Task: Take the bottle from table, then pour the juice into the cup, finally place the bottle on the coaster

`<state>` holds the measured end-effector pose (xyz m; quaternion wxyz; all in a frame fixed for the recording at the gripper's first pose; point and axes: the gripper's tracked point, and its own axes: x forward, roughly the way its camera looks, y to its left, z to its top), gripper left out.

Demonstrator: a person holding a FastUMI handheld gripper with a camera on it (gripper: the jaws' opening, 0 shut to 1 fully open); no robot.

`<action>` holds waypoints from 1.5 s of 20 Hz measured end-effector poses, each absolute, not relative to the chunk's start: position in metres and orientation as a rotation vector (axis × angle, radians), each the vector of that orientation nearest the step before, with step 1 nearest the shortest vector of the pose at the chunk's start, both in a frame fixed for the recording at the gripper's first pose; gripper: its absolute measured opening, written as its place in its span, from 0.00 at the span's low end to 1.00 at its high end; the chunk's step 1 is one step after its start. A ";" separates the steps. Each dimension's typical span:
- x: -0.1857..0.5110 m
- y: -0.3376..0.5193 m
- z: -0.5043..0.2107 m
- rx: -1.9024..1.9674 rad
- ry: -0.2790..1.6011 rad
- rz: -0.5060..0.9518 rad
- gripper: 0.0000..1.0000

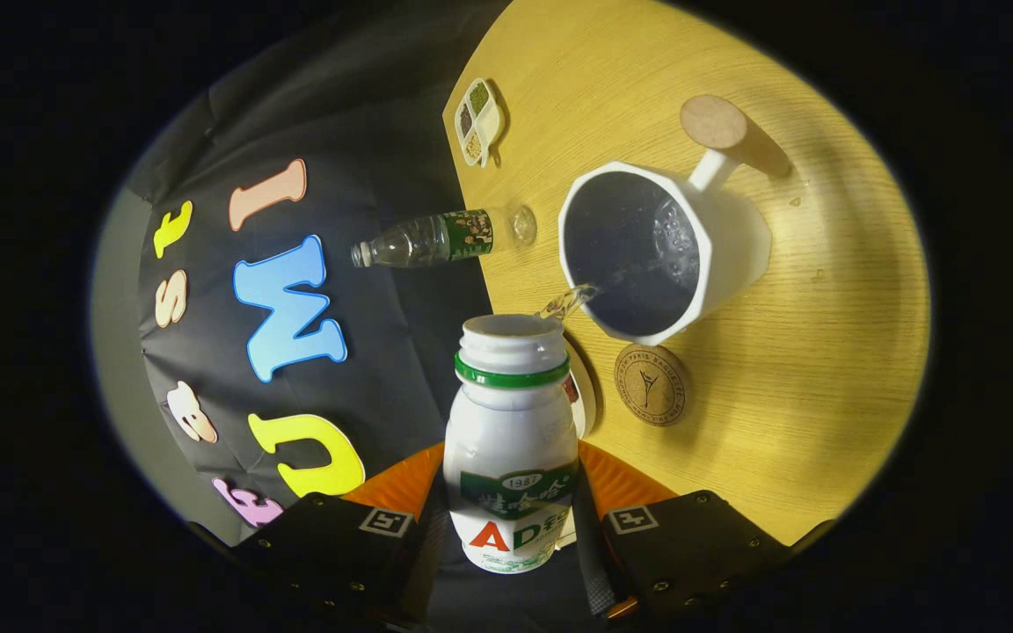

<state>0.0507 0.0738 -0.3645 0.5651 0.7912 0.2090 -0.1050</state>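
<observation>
In the gripper view, the bottle (511, 440) is clamped between the two fingers of the gripper (511, 519), tipped so that its open mouth is brought to the rim of the cup (717, 242). A thin stream is seen crossing into the cup, which already holds liquid, so the pickup is judged done and the pouring under way. The coaster (652, 384), just beside the cup on the table (823, 369), is left bare; placing remains.

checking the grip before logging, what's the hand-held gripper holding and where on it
The hand-held gripper holds the white bottle by its lower body, one finger on each side.
</observation>
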 end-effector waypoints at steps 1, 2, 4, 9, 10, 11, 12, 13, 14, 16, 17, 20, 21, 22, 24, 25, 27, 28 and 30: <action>0.052 0.073 -0.363 1.877 0.480 -0.249 0.66; 0.053 0.072 -0.362 1.889 0.473 -0.250 0.66; 0.052 0.075 -0.363 1.892 0.477 -0.248 0.66; 0.051 0.076 -0.360 1.893 0.475 -0.245 0.66; 0.051 0.076 -0.360 1.896 0.473 -0.244 0.66; 0.051 0.076 -0.359 1.901 0.472 -0.245 0.66; 0.052 0.077 -0.359 1.901 0.471 -0.245 0.66; 0.051 0.077 -0.357 1.901 0.469 -0.242 0.66; 0.051 0.077 -0.356 1.899 0.466 -0.237 0.66; 0.051 0.077 -0.355 1.901 0.467 -0.235 0.66; 0.052 0.077 -0.354 1.906 0.462 -0.239 0.66; 0.053 0.076 -0.356 1.929 0.454 -0.257 0.66; 0.053 0.076 -0.354 1.939 0.446 -0.259 0.66; 0.052 0.077 -0.355 1.939 0.449 -0.263 0.66; 0.052 0.077 -0.356 1.949 0.446 -0.270 0.66; 0.053 0.077 -0.356 1.954 0.443 -0.274 0.66; 0.054 0.076 -0.357 1.956 0.441 -0.280 0.66; 0.056 0.075 -0.357 1.958 0.440 -0.282 0.66; 0.057 0.074 -0.358 1.956 0.438 -0.284 0.66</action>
